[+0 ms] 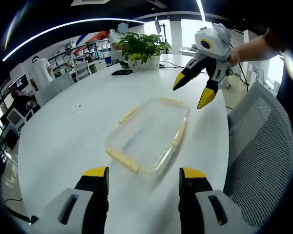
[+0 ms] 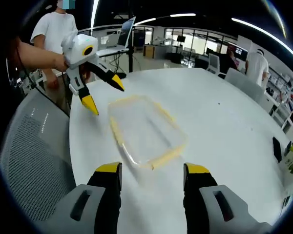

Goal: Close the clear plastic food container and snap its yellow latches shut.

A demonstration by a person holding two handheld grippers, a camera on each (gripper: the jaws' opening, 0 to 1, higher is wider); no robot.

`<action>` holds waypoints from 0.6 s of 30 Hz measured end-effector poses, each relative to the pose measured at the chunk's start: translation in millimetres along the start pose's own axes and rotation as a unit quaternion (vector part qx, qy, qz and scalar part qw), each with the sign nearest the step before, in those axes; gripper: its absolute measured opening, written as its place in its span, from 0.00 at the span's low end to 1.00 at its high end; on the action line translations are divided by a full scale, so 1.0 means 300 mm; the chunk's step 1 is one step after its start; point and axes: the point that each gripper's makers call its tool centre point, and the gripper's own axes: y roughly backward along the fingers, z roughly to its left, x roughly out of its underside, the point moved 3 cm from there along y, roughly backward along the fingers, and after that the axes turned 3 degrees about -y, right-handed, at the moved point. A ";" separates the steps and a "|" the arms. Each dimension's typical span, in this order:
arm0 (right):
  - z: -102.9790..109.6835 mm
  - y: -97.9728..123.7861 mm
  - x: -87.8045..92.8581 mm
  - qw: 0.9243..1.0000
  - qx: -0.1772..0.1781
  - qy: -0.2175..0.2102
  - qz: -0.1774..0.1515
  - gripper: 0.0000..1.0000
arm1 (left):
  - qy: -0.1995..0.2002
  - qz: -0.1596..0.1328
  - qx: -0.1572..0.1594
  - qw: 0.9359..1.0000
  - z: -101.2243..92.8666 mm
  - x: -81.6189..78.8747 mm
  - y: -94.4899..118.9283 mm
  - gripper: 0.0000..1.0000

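Note:
The clear plastic food container (image 1: 149,134) lies flat on the white table (image 1: 68,131), with its lid resting on it and pale yellow latches along its edges. Whether the latches are snapped down I cannot tell. In the left gripper view my left gripper (image 1: 144,173) stands open just short of the container's near edge, and my right gripper (image 1: 193,91) hovers open above its far right corner. In the right gripper view the container (image 2: 144,129) lies ahead of my open right gripper (image 2: 153,169), with the left gripper (image 2: 105,95) open over its far left corner. Neither gripper holds anything.
A grey mesh chair (image 1: 263,146) stands at the table's edge beside the container, also seen as the chair (image 2: 34,146). A potted plant (image 1: 141,46) and a dark phone (image 1: 122,72) sit far back. A laptop (image 2: 124,29) and a standing person (image 2: 53,29) are beyond.

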 end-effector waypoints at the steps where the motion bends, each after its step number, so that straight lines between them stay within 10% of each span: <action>1: 0.004 -0.005 0.006 1.000 0.004 -0.001 0.000 0.47 | 0.000 0.000 -0.001 1.000 -0.001 0.001 -0.001 0.51; 18: 0.016 -0.075 0.002 0.999 0.033 -0.018 -0.015 0.36 | 0.010 -0.002 -0.019 1.000 0.003 -0.006 -0.062 0.37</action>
